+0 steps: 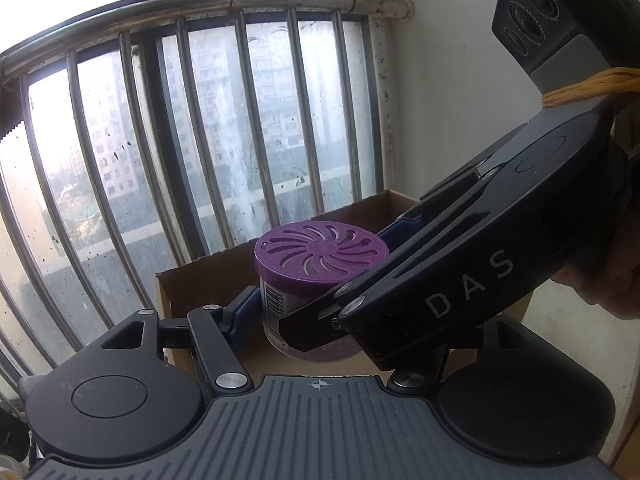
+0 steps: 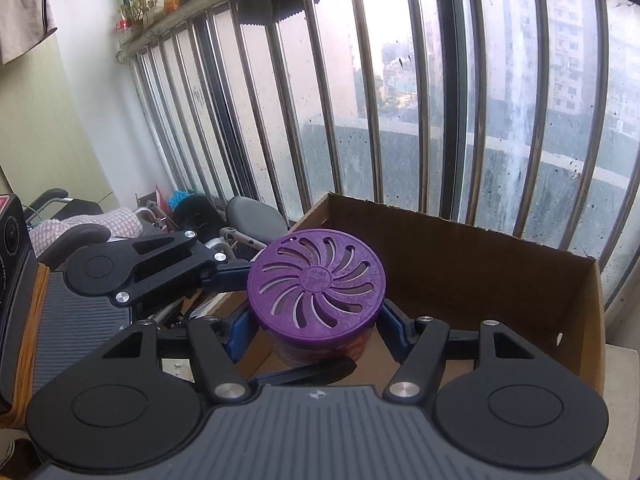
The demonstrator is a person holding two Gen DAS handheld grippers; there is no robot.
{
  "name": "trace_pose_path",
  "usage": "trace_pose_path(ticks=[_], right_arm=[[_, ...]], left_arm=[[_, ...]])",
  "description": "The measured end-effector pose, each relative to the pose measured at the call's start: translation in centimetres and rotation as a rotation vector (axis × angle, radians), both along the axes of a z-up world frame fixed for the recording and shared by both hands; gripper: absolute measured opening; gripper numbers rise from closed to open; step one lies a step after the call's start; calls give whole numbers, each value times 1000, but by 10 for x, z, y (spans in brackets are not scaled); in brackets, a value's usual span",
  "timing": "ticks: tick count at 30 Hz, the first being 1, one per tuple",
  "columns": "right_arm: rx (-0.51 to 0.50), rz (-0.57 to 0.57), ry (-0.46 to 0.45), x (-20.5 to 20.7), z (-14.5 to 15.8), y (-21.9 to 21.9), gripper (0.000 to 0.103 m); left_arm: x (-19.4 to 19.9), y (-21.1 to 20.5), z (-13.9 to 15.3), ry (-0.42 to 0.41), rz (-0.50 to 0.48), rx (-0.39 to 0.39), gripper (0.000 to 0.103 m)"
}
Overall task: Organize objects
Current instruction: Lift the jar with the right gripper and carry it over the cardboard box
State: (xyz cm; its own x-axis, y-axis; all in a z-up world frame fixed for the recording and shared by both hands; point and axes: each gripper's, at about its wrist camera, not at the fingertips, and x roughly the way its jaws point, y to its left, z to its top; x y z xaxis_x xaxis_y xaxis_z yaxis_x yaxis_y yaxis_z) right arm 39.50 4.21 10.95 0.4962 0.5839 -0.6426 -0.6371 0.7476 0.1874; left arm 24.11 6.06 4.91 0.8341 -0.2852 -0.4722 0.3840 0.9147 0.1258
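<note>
Blue fingers of the right gripper press both sides of a jar with a purple vented lid, gripping it just under the lid's rim. At left in the right wrist view, the left gripper reaches in from the side, its fingers also against the jar. From the left wrist view, one blue left finger touches the jar's left side near a barcode label; the right gripper's black body crosses in front and hides the other finger, so I cannot tell whether the left grip is closed. The jar stands upright within an open cardboard box, at its near left part. Behind the box runs a barred window. Far left lie cluttered chairs and cloth.
</note>
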Motion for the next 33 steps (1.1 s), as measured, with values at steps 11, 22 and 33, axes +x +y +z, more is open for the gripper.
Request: trace_pose_path(ticks=[11,22,33], right_arm=[[-10,-44,214,57,-31,15,68],[-119,-119,315,91,-69,29,68],[-144,-99,382,90,-82,33,68]], left_arm=[[50,7,-14,214,31,47,64],[93,8,-37,493,104,33,57],[77,9,-38,530,111,103,57]])
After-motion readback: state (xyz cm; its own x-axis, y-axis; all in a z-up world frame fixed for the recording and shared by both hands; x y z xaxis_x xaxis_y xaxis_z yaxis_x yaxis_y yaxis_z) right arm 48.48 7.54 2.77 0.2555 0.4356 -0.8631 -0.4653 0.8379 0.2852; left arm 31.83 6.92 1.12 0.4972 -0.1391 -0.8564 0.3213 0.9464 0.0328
